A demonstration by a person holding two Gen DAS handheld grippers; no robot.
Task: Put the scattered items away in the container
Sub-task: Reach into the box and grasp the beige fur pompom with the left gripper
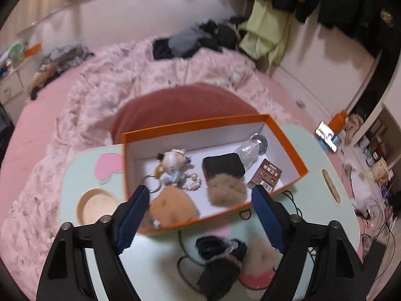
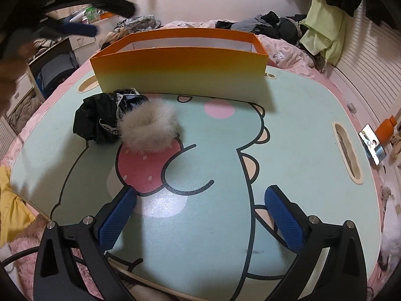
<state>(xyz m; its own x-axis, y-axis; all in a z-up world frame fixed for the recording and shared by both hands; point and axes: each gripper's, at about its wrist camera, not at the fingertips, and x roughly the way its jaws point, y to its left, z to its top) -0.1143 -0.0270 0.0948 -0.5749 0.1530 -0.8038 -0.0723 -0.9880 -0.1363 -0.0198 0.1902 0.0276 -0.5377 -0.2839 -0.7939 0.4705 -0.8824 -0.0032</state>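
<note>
While two items remain outside the orange box (image 2: 178, 67), the main risk lies with them: a black lace-trimmed cloth bundle (image 2: 100, 120) and a pale fur scrunchie (image 2: 150, 130) lie touching each other on the lap desk (image 2: 288, 130), toward its left edge and just in front of the box's near wall. A grip on either could drag the other along or shed it short of the rim. Both are soft and compressible; the fur gives no firm edge, so a shallow pinch may take only hairs and slip.

Box: thin card, orange outside, white inside, standing along the far edge of the desk. A loaded gripper catching the near wall could tip or slide it on the smooth printed desk top.

Contents in the left wrist view: a small figure keychain (image 1: 171, 168) with ring and beads, a black pouch (image 1: 223, 166), a tan fur puff (image 1: 226, 192), an orange-tan plush piece (image 1: 170, 207), a brown packet (image 1: 267, 174), a crinkled clear wrapper (image 1: 248, 150).

Left gripper (image 1: 200, 198): jaws apart, empty, above the box's near wall. Right gripper (image 2: 200, 200): jaws apart, empty, low over the desk's near edge.

Desk rests on soft bedding (image 1: 100, 95); a hard press could rock it.
</note>
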